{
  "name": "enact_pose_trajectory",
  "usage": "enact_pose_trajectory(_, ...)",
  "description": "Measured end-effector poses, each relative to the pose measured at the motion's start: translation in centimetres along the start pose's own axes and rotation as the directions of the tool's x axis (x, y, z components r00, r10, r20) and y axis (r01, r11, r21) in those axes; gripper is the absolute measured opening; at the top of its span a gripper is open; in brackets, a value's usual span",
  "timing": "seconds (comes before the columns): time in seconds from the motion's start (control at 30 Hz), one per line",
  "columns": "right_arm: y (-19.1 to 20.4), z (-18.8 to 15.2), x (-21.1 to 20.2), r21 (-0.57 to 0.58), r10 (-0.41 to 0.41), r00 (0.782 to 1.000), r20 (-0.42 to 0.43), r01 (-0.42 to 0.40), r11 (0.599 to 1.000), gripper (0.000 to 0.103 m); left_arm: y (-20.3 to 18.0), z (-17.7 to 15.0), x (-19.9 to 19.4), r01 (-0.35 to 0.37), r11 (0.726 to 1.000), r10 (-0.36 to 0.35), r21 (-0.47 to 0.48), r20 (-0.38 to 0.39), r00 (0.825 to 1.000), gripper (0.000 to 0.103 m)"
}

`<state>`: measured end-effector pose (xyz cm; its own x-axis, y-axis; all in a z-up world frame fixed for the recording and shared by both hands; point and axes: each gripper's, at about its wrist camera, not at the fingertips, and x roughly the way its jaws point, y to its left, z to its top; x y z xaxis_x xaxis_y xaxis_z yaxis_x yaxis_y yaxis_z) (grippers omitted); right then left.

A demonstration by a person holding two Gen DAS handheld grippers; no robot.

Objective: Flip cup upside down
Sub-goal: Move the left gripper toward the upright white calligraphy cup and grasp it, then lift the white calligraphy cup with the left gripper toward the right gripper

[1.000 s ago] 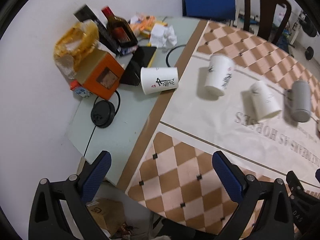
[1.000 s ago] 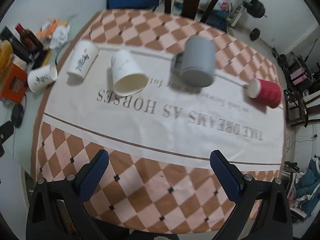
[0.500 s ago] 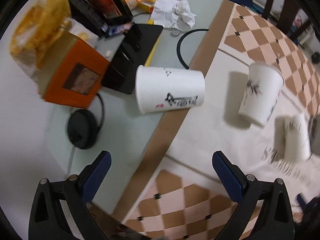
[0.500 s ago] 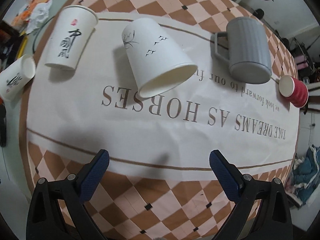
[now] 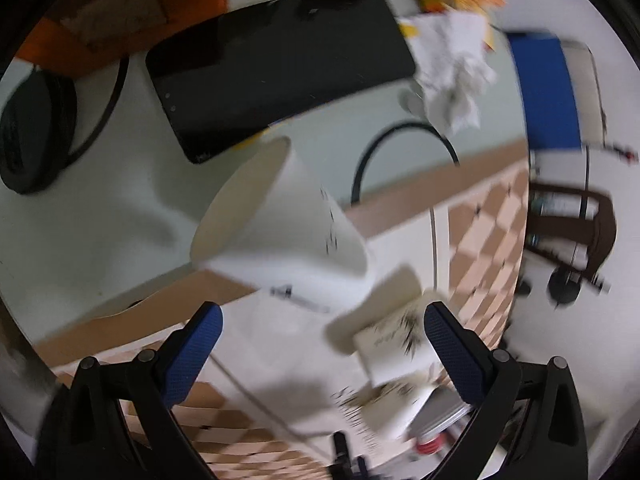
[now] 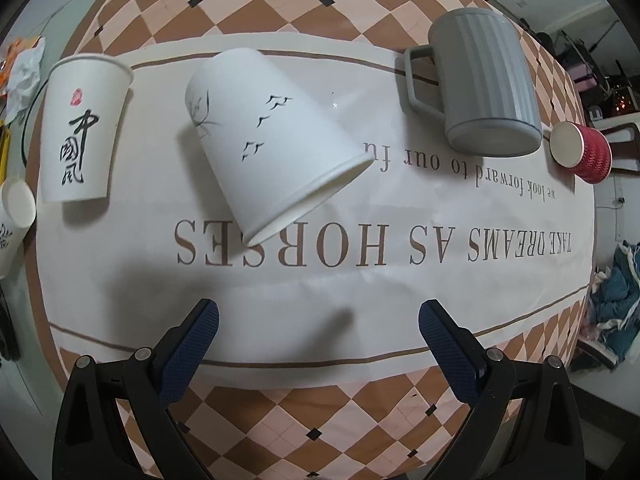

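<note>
In the blurred left wrist view a white paper cup [image 5: 288, 224] lies on its side at the table's edge, mouth toward the upper left. My left gripper [image 5: 320, 340] is open just short of it. In the right wrist view a white cup with birds [image 6: 268, 136] lies tilted on its side on the cloth [image 6: 320, 280]. A white cup with black calligraphy [image 6: 80, 128] stands upright to its left. My right gripper [image 6: 318, 336] is open and empty, below the bird cup.
A grey mug [image 6: 484, 88] stands upside down and a red ribbed cup [image 6: 582, 152] lies on its side at the right. A black phone [image 5: 280, 68], crumpled paper [image 5: 456, 80], a black cable loop [image 5: 400, 152] and an orange box [image 5: 100, 12] lie beyond the left cup.
My left gripper has moved in close to the lying white cup and twisted. My right gripper has moved nearer to the bird cup. Both stay open.
</note>
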<state>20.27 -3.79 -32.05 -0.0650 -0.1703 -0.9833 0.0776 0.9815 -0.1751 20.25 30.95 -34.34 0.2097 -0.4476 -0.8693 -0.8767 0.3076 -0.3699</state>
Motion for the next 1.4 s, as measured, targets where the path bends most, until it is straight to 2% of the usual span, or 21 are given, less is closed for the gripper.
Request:
enact_pose_trajectory(0.1, 0.4, 0.2, -0.4, 0.009, -0.007, 1.0, 0.004, 0.007, 1.0, 0.101, 0.0, 0.9, 0.8, -0.014, 0.998, 0.014, -0.056, -0.001, 1.0, 0.103)
enact_pose_trajectory(0.17, 0.7, 0.2, -0.6, 0.009, -0.013, 1.0, 0.007, 0.013, 1.0, 0.101, -0.2, 1.4, 0.9, -0.046, 0.997, 0.047, -0.056, 0.025, 0.999, 0.102)
enact_pose_trajectory(0.23, 0.8, 0.2, -0.6, 0.008, -0.014, 1.0, 0.006, 0.014, 1.0, 0.101, -0.4, 1.7, 1.1, -0.085, 0.996, 0.086, -0.028, 0.056, 0.995, 0.095)
enact_pose_trajectory(0.3, 1.0, 0.2, -0.8, 0.008, -0.02, 1.0, 0.008, 0.02, 1.0, 0.101, -1.1, 1.6, 1.0, -0.125, 0.992, 0.122, 0.031, 0.09, 0.988, 0.08)
enact_pose_trajectory(0.37, 1.0, 0.0, -0.8, 0.008, -0.021, 1.0, 0.008, 0.021, 1.0, 0.101, -1.6, 1.4, 1.1, -0.178, 0.978, 0.166, 0.105, 0.115, 0.979, 0.072)
enact_pose_trajectory(0.5, -0.3, -0.2, -0.1, 0.015, -0.02, 1.0, 0.011, 0.02, 1.0, 0.099, -2.5, 0.3, 1.1, -0.221, 0.953, 0.192, 0.208, 0.154, 0.969, 0.071)
enact_pose_trajectory(0.67, -1.0, -0.8, -0.3, 0.024, -0.023, 1.0, 0.016, 0.022, 0.999, 0.099, -3.9, -1.6, 1.3, -0.306, 0.883, 0.241, 0.355, 0.216, 0.946, 0.068)
enact_pose_trajectory(0.77, -1.8, -1.5, -0.4, 0.031, -0.014, 1.0, 0.016, 0.013, 0.999, 0.099, -4.6, -4.0, 1.4, -0.345, 0.821, 0.256, 0.455, 0.246, 0.935, 0.065)
enact_pose_trajectory(0.97, -3.9, -3.5, -0.2, 0.037, -0.008, 1.0, 0.021, 0.007, 0.999, 0.099, -4.8, -9.5, 1.4, -0.434, 0.657, 0.281, 0.616, 0.335, 0.899, 0.063)
enact_pose_trajectory(1.07, -5.7, -4.6, 0.1, 0.049, 0.007, 1.0, 0.022, -0.008, 0.999, 0.099, -4.7, -13.7, 1.0, -0.462, 0.573, 0.266, 0.678, 0.379, 0.886, 0.063)
enact_pose_trajectory(1.13, -6.9, -5.4, 0.4, 0.051, 0.013, 1.0, 0.027, -0.014, 0.999, 0.099, -4.8, -17.0, 0.9, -0.465, 0.514, 0.254, 0.721, 0.39, 0.885, 0.063)
enact_pose_trajectory(1.2, -8.6, -6.5, 0.6, 0.056, 0.021, 0.999, 0.033, -0.023, 0.998, 0.099, -4.7, -21.4, 1.0, -0.467, 0.434, 0.24, 0.77, 0.401, 0.884, 0.063)
enact_pose_trajectory(1.3, -11.2, -7.7, 1.3, 0.06, 0.034, 0.999, 0.029, -0.036, 0.998, 0.099, -5.3, -27.7, 3.1, -0.428, 0.353, 0.239, 0.832, 0.362, 0.901, 0.063)
enact_pose_trajectory(1.4, -14.7, -9.4, 2.3, 0.068, 0.046, 0.999, 0.026, -0.048, 0.997, 0.099, -4.1, -32.5, 4.2, -0.394, 0.281, 0.248, 0.875, 0.33, 0.911, 0.063)
